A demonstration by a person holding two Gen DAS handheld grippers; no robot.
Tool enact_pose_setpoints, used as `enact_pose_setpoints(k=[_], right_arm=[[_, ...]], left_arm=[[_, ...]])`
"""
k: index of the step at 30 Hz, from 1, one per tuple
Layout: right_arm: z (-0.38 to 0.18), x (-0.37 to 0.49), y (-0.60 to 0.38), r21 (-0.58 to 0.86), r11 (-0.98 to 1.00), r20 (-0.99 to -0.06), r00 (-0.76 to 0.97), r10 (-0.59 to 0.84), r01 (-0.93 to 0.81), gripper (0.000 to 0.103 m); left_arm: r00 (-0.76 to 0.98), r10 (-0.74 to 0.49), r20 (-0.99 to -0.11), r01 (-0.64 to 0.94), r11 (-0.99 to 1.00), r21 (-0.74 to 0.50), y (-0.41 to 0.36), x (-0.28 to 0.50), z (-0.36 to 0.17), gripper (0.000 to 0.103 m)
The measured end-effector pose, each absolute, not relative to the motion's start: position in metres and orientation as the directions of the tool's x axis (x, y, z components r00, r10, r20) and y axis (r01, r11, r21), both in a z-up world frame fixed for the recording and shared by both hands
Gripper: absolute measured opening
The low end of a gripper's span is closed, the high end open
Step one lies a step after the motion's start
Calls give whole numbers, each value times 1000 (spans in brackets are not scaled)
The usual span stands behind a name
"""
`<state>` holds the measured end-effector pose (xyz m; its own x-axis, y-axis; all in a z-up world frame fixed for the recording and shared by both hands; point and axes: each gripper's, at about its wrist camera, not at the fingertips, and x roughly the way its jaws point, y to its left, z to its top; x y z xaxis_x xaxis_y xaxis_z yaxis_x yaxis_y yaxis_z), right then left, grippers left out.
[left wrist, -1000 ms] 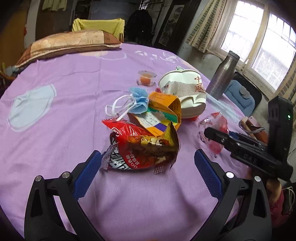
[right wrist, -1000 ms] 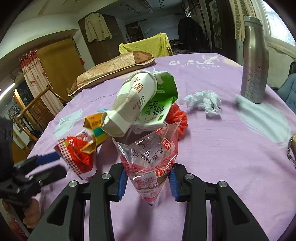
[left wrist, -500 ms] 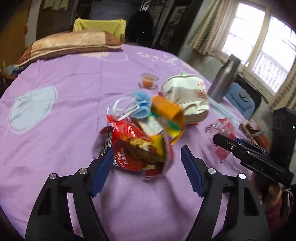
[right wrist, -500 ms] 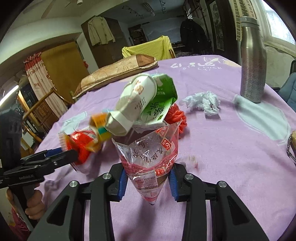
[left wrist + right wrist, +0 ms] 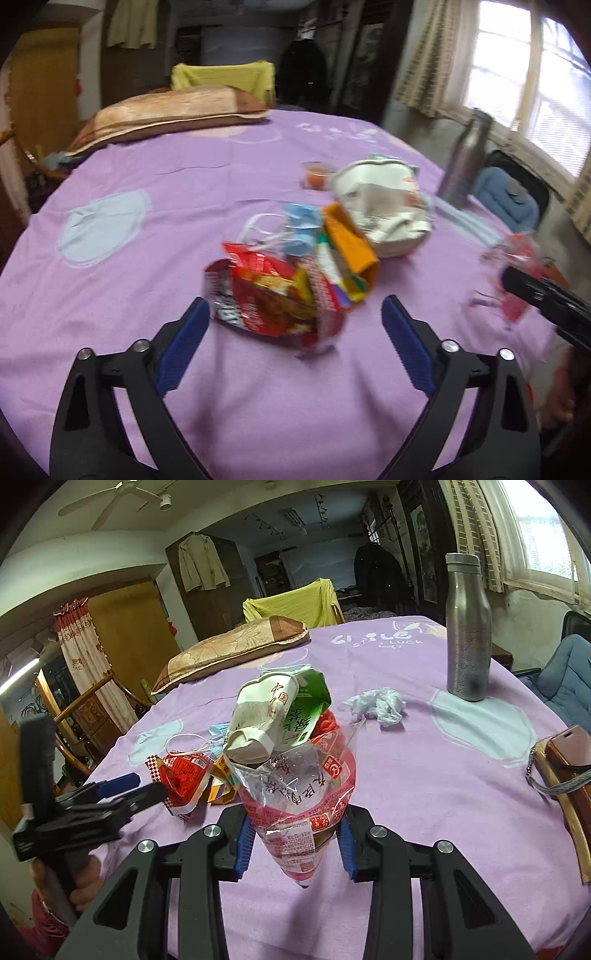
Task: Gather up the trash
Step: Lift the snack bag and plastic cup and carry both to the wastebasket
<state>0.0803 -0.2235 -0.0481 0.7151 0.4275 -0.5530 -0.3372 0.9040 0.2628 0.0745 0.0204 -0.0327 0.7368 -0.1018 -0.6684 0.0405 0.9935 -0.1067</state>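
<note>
Snack wrapper (image 5: 273, 299): red crinkly foil, light, limp, slippery; best pinched at flat near edge, not bulging middle. Lies on purple counter (image 5: 147, 258), just ahead of left tool (image 5: 295, 325), whose blue pads gape wide, nothing held. Orange carton (image 5: 351, 243) and blue mask (image 5: 301, 229) touching behind it. Right tool (image 5: 295, 843) clenched on clear plastic bag (image 5: 299, 786), mouth up, paper bowl (image 5: 258, 716) and green carton (image 5: 306, 705) at its mouth.

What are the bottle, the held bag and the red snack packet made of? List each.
Bottle: brushed metal, likely steel; grey with a dull sheen.
Clear bag in the right gripper: thin plastic film; see-through, crinkled, glossy.
Red snack packet: printed plastic or foil film; shiny, creased.
</note>
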Motion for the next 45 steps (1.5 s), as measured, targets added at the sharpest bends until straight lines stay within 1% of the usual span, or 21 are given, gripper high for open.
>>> enact_pose_setpoints(k=[3, 6, 7, 8, 10, 12, 13, 17, 25, 30, 35, 41, 45], right_arm=[[-49, 83, -225, 273, 901, -553, 711, 434, -337, 39], [-54, 87, -223, 283, 897, -562, 700, 442, -339, 39], [-56, 88, -222, 283, 897, -564, 698, 441, -339, 38], [-57, 88, -223, 284, 897, -565, 697, 441, -337, 38], [-56, 86, -226, 291, 897, -557, 704, 441, -332, 35], [-52, 82, -230, 295, 897, -545, 713, 441, -329, 30], [-49, 79, -233, 298, 897, -537, 719, 441, -327, 30], [-38, 65, -239, 297, 898, -503, 747, 436, -324, 30], [-21, 22, -259, 289, 904, -443, 793, 417, -314, 29], [-13, -15, -288, 282, 919, -406, 834, 373, -274, 29], [-13, -58, -330, 278, 941, -384, 876, 292, -193, 29], [-31, -107, -395, 283, 959, -394, 907, 146, -31, 29], [-54, -127, -441, 293, 952, -435, 899, 47, 92, 30]], left_arm=[[697, -98, -711, 2, 991, -134, 26, 93, -43, 96], [590, -181, -786, 16, 977, -213, 31, 115, -62, 95], [572, -222, -790, 22, 967, -255, 34, 118, -64, 87], [577, -266, -772, 49, 955, -292, 36, 117, -62, 75], [606, -278, -746, 76, 953, -293, 38, 111, -55, 58], [640, -304, -706, 111, 945, -306, 37, 98, -45, 58], [655, -327, -682, 139, 938, -317, 36, 90, -39, 58], [698, -352, -623, 200, 932, -302, 29, 64, -17, 57], [724, -418, -549, 320, 908, -270, -5, 22, 16, 57], [696, -475, -539, 405, 879, -252, -43, 1, 24, 57], [646, -545, -535, 499, 831, -245, -90, -19, 25, 57], [561, -616, -553, 606, 761, -232, -152, -36, 23, 57], [498, -645, -579, 668, 712, -217, -195, -42, 16, 57]])
